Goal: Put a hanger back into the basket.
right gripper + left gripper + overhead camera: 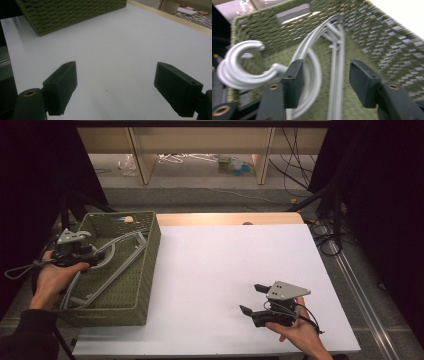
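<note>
A green woven basket (pixel 150 245) stands on the left of the white table (pixel 230 265) and holds several grey plastic clothes hangers (pixel 117 265). My left gripper (pixel 100 256) sits over the basket's left side, held by a hand. In the left gripper view its jaws (pixel 325 67) stand apart above the hangers (pixel 337 75), whose straight bars run between them without touching the pads. The hangers' hooks (pixel 239 72) curl just left of the left jaw. My right gripper (pixel 250 298) rests low near the table's front right, open and empty (pixel 116 75), facing the basket (pixel 70 12).
Bare white tabletop (pixel 125 37) stretches between the basket and the right gripper. Beyond the table's far edge are wooden shelf legs (pixel 142 160), cables (pixel 295 165) and small clutter (pixel 232 165) on the floor. Dark curtains flank both sides.
</note>
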The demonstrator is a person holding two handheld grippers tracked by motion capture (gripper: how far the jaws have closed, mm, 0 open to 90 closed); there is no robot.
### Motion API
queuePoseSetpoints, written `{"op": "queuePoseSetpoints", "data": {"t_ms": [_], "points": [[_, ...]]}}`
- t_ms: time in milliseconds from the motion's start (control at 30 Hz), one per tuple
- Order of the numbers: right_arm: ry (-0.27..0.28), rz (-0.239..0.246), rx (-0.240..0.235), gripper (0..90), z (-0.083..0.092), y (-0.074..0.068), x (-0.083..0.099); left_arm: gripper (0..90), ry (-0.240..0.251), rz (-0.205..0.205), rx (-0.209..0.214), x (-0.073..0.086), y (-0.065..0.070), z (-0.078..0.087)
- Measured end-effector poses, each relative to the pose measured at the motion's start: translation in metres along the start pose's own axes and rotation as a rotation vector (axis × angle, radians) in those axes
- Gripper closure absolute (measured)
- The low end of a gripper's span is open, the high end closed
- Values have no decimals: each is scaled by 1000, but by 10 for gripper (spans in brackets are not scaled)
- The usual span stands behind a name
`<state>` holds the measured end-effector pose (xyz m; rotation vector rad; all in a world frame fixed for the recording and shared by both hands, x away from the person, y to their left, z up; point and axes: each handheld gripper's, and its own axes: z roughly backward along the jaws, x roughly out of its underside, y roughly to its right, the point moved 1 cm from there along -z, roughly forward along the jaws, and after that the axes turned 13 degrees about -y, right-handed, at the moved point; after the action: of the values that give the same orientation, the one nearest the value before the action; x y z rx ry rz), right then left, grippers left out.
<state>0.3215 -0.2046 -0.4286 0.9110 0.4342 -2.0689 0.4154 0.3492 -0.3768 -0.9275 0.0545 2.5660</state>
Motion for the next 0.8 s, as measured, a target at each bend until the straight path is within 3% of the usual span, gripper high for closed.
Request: {"op": "queuePoseSetpoints", "data": {"t_ms": [33,67,100,167,200,300,400,433,467,500,533,567,800], "points": [[0,2,2,196,0,0,0,441,14,-1,4,0,3,3],[-1,0,1,196,0,0,0,433,61,28,23,-1,9,5],[-2,0,1,196,0,0,0,420,76,40,35,-1,12,7],[2,2,2,196,0,0,0,403,105,24,44,-2,17,12],[3,1,3,196,0,0,0,397,122,49,64,-2,22,14],[2,0,-2,196,0,1,0,379,157,19,74,-3,34,20],[4,0,-11,196,-1,1,0,336,187,21,114,-4,52,27],[4,0,-11,196,-1,1,0,328,187,21,114,-4,52,27],[5,-1,-8,196,-1,1,0,328,197,34,134,-4,58,28],[3,0,-7,196,-2,1,1,310,228,35,185,-4,69,30],[3,0,-7,196,-2,1,1,299,228,35,185,-4,69,30],[3,0,-5,196,-2,1,1,299,243,2,198,-5,77,31],[10,1,-16,196,-2,2,1,276,262,-61,227,-8,121,35]]}}
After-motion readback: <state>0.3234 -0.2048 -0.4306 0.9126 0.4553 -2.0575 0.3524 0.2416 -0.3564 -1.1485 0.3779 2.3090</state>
